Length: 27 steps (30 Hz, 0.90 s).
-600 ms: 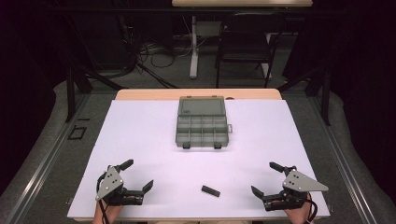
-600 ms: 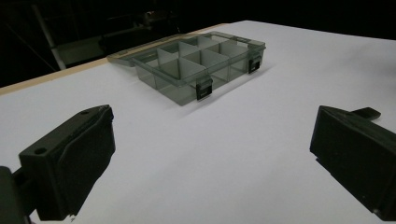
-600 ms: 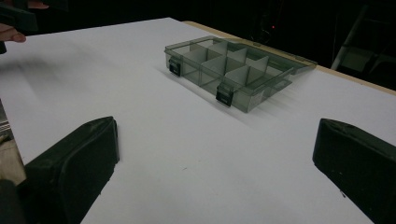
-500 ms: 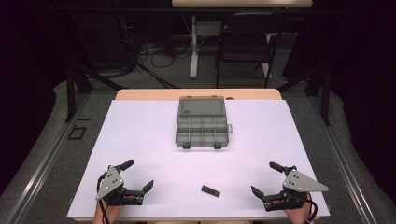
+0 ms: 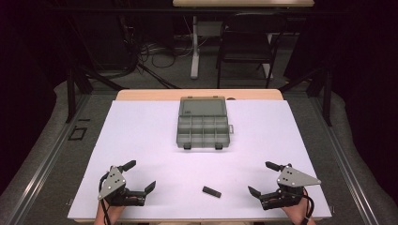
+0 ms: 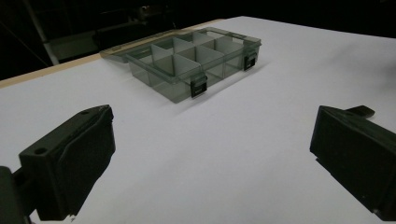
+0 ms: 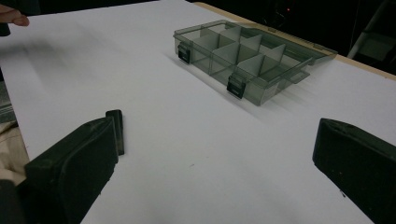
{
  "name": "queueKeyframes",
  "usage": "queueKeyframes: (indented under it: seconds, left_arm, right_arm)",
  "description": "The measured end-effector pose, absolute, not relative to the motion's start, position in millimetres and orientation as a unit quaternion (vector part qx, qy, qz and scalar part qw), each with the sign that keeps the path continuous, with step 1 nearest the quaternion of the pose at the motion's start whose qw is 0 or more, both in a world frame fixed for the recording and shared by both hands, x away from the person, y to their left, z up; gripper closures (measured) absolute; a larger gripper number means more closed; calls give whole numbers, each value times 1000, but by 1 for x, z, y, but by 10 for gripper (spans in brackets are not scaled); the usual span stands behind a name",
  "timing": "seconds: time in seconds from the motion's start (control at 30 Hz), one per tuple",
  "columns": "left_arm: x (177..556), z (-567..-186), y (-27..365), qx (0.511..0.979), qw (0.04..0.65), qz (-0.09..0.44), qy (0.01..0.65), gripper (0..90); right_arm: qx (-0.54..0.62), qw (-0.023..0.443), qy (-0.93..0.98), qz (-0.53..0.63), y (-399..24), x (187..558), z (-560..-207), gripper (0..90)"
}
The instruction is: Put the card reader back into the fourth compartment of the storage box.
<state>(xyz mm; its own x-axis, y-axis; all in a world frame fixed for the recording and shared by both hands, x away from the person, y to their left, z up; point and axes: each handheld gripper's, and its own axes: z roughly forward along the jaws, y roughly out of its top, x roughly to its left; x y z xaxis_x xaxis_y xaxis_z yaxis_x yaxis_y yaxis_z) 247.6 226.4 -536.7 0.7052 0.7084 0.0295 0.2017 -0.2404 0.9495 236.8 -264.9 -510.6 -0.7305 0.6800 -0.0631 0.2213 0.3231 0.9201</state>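
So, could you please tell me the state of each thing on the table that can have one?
Transparent grey plastic compartment box: lid open and laid back, compartments look empty.
Small black rectangular bar: lying flat on the white table cover, not held.
Left gripper: jaws open, holding nothing.
Right gripper: jaws open, holding nothing.

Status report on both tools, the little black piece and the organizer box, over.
Left tool and right tool open, empty, low over the table. Small black piece lies between them, untouched. Compartment box lid open. Nothing in the way.

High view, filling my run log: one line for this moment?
left gripper: open, empty | right gripper: open, empty | black piece: on table, between them | box: open
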Motion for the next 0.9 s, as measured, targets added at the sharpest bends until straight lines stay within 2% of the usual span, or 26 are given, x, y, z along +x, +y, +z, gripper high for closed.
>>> queueKeyframes:
  seconds: [0.17,0.9]
  left_arm:
    - [247,-536,227,752,537,235,302,1]
    - [246,-536,227,749,542,234,303,2]
  right_arm:
    - [277,230,788,499,-255,240,-507,0]
    - [248,182,819,484,-210,258,-506,0]
